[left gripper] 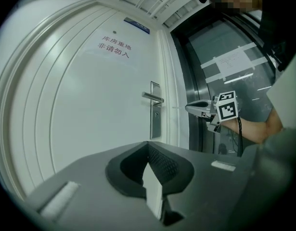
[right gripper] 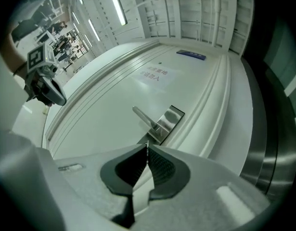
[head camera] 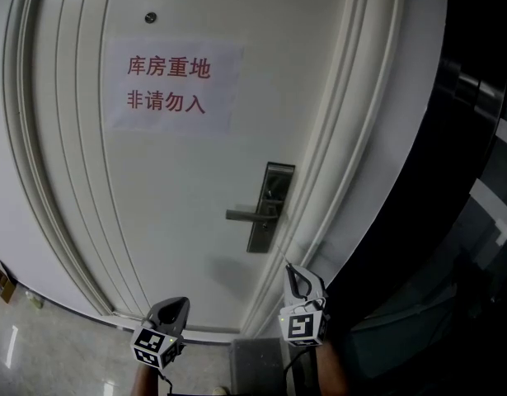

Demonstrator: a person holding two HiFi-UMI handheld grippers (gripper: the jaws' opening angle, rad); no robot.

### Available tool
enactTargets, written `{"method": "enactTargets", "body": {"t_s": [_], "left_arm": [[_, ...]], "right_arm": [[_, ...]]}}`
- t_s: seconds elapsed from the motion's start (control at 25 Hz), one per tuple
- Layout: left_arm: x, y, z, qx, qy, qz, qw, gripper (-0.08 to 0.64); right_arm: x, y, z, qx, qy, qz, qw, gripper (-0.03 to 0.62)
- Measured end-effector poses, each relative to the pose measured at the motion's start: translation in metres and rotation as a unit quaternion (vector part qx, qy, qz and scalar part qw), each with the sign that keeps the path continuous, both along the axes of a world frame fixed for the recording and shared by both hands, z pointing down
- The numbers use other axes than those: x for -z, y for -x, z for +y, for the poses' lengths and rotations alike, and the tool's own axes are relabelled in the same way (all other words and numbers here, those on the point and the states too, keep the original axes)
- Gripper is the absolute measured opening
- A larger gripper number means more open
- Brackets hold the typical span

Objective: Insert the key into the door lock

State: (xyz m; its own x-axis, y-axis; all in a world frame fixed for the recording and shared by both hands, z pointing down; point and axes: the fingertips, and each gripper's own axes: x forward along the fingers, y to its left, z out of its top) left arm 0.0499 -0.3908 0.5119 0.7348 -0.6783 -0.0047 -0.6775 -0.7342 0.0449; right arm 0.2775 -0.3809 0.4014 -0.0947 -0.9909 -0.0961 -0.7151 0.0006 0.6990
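a: what are the right tongs (right gripper: 147, 149) doing?
b: closed, with the tips pinched on a thin sliver of metal, the key (right gripper: 147, 144). only a short bit pokes out past them.
a: where is the key, then?
b: in the air, aimed at the door (head camera: 179, 221) and short of it. from the left gripper view it hangs just right of the handle (head camera: 246, 215), about level with it, in front of the frame (head camera: 352, 139). it touches nothing but the tongs.
a: and the lock?
b: the lock (head camera: 270, 207) is a tall steel plate on the right side of the door. the handle sticks out of it to the left, and there's a small dark hole (left gripper: 156, 114) just under the handle. the key is apart from it.
a: left tongs?
b: the left tongs (left gripper: 148, 146) are closed too, with nothing between them. they're near, left of the right tongs, pointing at the door.
a: anything further out?
b: a paper sign (head camera: 172, 85) with red print is up on the door, left of the lock. the pale floor (head camera: 39, 353) is at the near left, and dark glass (head camera: 467, 221) stands right of the frame.
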Motion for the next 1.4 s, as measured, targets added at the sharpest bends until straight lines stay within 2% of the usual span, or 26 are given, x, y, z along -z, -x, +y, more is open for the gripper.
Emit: {"method": "enactTargets", "body": {"t_s": [0.16,0.52,0.92,1.4], "left_arm": [[0.000,-0.001,-0.001,0.002,-0.001,-0.003,1.0000,0.003],[-0.002,0.000,-0.011,0.016,0.000,0.001,0.9999,0.003],[-0.006,0.001,-0.019,0.027,0.006,0.002,0.9996,0.003],[-0.010,0.005,-0.031,0.040,0.015,0.011,0.9990,0.003]], "right_arm": [[0.002,0.000,-0.012,-0.011,0.001,0.055,0.998,0.011],[-0.009,0.006,-0.044,-0.033,0.017,0.162,0.986,0.011],[-0.017,0.004,-0.067,-0.044,0.020,0.208,0.977,0.011],[-0.017,0.006,-0.081,-0.043,0.017,0.214,0.976,0.011]]}}
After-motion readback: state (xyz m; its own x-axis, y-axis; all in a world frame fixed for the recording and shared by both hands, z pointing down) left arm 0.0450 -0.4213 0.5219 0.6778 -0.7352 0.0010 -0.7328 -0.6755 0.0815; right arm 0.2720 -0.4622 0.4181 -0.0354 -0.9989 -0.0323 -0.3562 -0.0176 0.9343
